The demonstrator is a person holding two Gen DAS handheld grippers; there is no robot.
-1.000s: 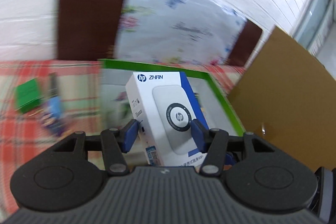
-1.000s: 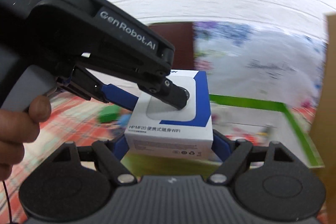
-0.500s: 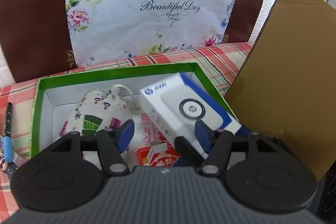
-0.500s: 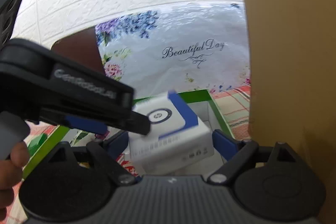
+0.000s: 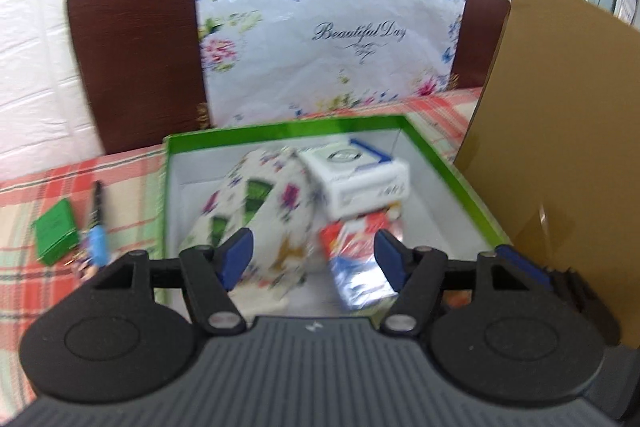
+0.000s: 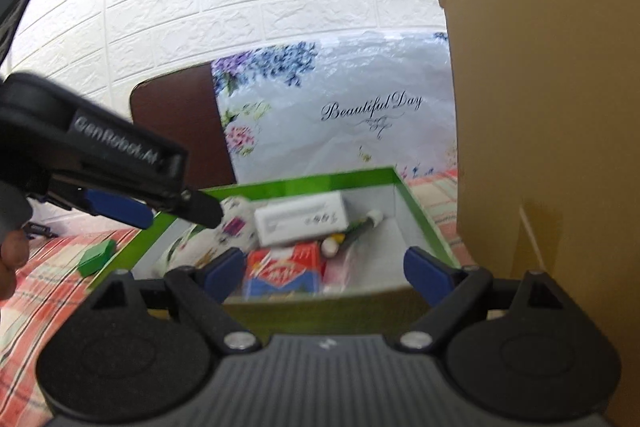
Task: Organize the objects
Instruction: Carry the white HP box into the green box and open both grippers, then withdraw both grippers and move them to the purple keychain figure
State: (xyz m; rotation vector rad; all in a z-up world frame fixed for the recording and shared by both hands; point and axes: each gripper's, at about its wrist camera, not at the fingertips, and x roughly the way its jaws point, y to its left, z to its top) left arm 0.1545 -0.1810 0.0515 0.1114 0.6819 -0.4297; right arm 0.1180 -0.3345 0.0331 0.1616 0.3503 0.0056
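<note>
Two grippers hover over a green-rimmed box [image 5: 280,131] that sits on a red and green plaid tablecloth [image 5: 36,187]. Seen from its own wrist camera, the left gripper [image 5: 312,253] has its blue pads spread wide with nothing between them; the right gripper [image 6: 324,265] is likewise wide apart and empty.

Inside the box, a white and blue carton [image 5: 362,183] lies toward the far right corner, tipped on its side, resting against a floral drawstring pouch [image 5: 256,211] and partly over a red and blue packet [image 5: 356,255]. Small print runs along the carton's white side in the right wrist view [image 6: 302,219], but blur leaves it unreadable — only a round emblem shows on its top face. White script on the red packet [image 6: 282,269] is also too smeared to read. A marker-like stick [image 6: 362,225] lies at the far right of the box floor.

Behind the box stands a flowered white sheet [image 5: 332,43] printed "Beautiful Day" in cursive, leaning on a dark brown board [image 5: 136,67]. The left gripper's black body [image 6: 100,155] carries "GenRobot.AI" in pale letters. A brown cardboard panel [image 6: 552,107] rises on the right. Left of the box — on the cloth — lie a small green box [image 5: 56,231] and a blue-capped pen [image 5: 96,223].
</note>
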